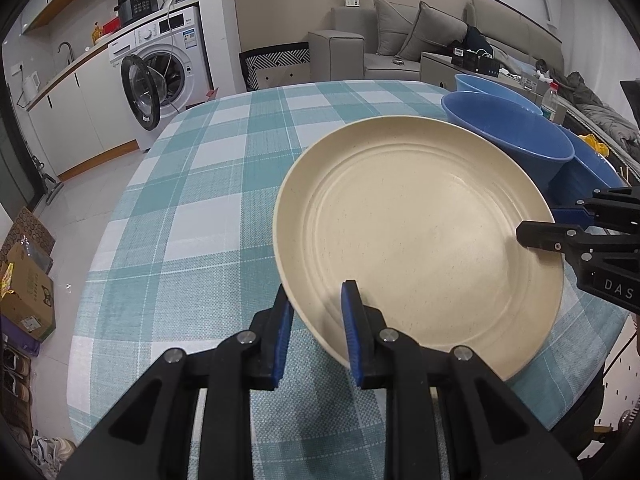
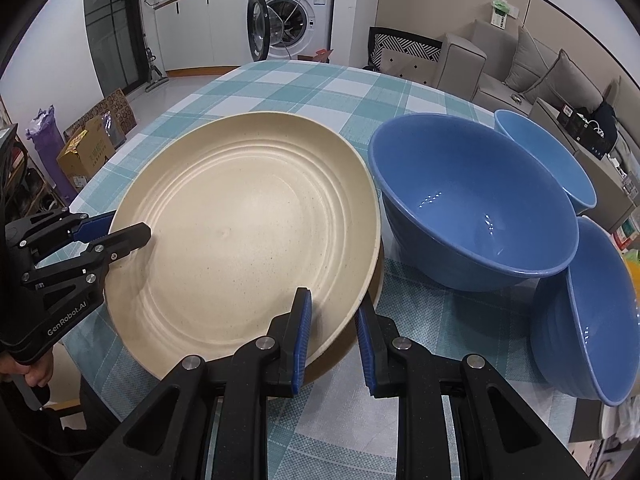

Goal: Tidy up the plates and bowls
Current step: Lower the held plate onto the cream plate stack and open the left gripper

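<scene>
Both grippers grip the cream plate by its rim, left gripper and right gripper on opposite edges, above the bench. The blue bowl stands just right; an uneven pull could tilt the plate into it

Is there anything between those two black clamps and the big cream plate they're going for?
Nothing visible. The left gripper and right gripper are each already clamped on the rim of the round cream plate from opposite sides. The blue bowls stand beside it, not between.
</scene>
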Demonstrator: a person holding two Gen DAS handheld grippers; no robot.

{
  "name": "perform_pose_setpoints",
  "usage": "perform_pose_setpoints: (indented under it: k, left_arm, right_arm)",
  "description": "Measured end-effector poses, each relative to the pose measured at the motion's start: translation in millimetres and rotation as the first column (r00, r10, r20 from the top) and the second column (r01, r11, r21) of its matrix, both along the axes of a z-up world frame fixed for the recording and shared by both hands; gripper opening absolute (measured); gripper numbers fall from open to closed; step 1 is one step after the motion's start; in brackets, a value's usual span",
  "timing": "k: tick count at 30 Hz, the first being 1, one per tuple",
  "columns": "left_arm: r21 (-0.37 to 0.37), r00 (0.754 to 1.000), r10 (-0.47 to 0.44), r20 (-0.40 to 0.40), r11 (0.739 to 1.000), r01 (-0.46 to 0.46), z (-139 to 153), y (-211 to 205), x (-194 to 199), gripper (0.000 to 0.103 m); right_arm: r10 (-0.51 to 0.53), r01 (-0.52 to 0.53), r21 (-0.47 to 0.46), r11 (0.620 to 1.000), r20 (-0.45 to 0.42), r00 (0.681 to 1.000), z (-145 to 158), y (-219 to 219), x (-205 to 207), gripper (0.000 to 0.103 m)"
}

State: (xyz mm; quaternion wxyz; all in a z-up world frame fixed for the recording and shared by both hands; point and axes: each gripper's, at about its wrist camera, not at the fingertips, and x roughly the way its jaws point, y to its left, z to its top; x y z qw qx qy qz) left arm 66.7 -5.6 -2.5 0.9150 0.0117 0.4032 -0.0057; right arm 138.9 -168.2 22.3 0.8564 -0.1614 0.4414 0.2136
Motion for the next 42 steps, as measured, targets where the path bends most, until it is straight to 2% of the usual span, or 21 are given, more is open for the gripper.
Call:
perform_pose_setpoints:
  k: [9,24,34,42]
  left_arm:
    - [0.007,1.000,-0.003,-0.004,1.000,0.003,-1,-1,-1,0.023]
    - [0.028,1.000,-0.001,-0.007,1.000,0.001,-1,-1,-1,0.024]
    - [0.072,1.000,-0.008,-0.005,0.997,0.008,-1,-5,1,0.027]
    - [0.114,1.000,-0.021,-0.003,0.993,0.022,-4,-13,2,0.028]
  right_arm:
    - [0.000,0.000,-0.011,1.000,-0.002,1.000,-1,3,1,0.022]
    - [0.009,-0.008,-0.083,0.997,0.013,1.000,-6,14,2,0.023]
    - [0.022,-0.021,-0.089,0.996,0.019,1.000,-4,11,-4,0.025]
    - [0.027,-0.018,-0.157,0.988,0.049,0.998,-8,11,-8,0.030]
